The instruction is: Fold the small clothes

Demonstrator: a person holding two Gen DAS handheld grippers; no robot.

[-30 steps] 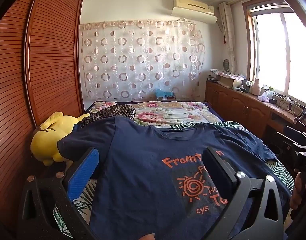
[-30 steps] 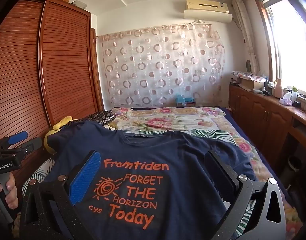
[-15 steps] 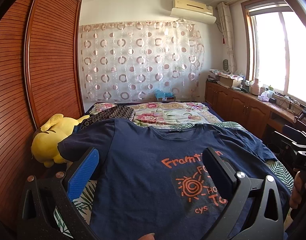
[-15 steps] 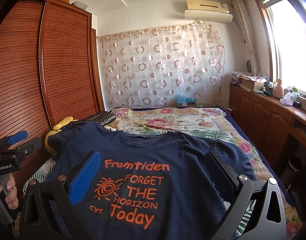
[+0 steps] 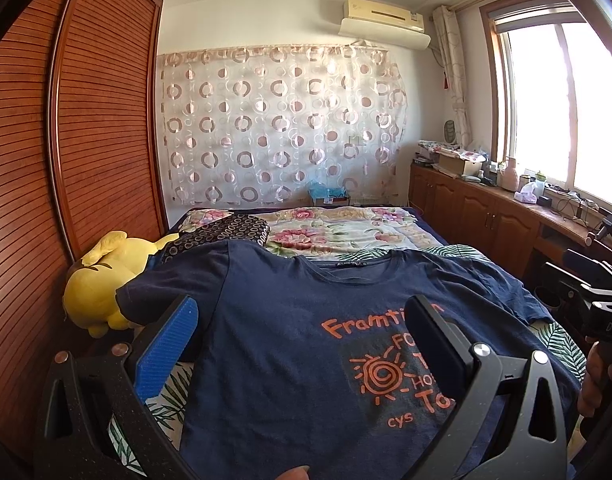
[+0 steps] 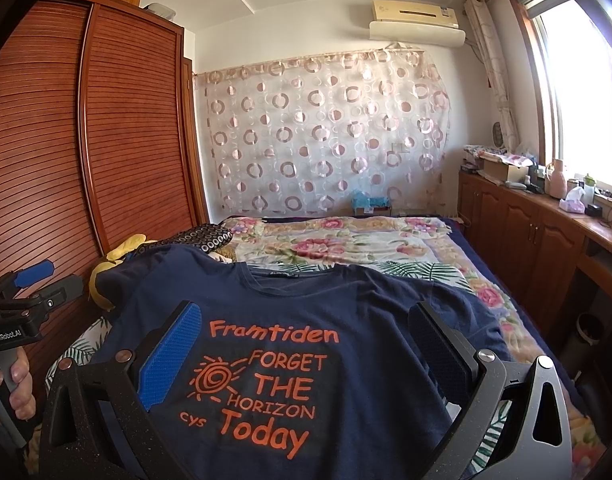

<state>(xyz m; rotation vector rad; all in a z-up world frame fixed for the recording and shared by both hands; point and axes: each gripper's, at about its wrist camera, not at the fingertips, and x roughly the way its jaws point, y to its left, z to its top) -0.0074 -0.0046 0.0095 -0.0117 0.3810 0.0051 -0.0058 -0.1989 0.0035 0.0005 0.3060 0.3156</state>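
Observation:
A navy T-shirt [image 5: 290,344] with orange print lies flat and face up on the bed, collar toward the far end; the right wrist view shows the T-shirt [image 6: 346,320] the same way. My left gripper [image 5: 302,320] hovers open above its left half, nothing between the fingers. My right gripper [image 6: 306,320] hangs open over the printed chest, also holding nothing. The left gripper [image 6: 30,280] appears at the right wrist view's left edge, gripped by a hand. The right gripper [image 5: 598,292] shows at the left wrist view's right edge.
A yellow plush toy [image 5: 102,284] lies by the shirt's left sleeve against the wooden wardrobe [image 5: 66,140]. A dark patterned pillow [image 5: 218,232] and a floral quilt [image 5: 338,232] lie beyond the collar. Wooden cabinets [image 6: 546,240] with clutter run along the right under the window.
Both views have drifted slightly; the shirt and both open grippers stay as they were.

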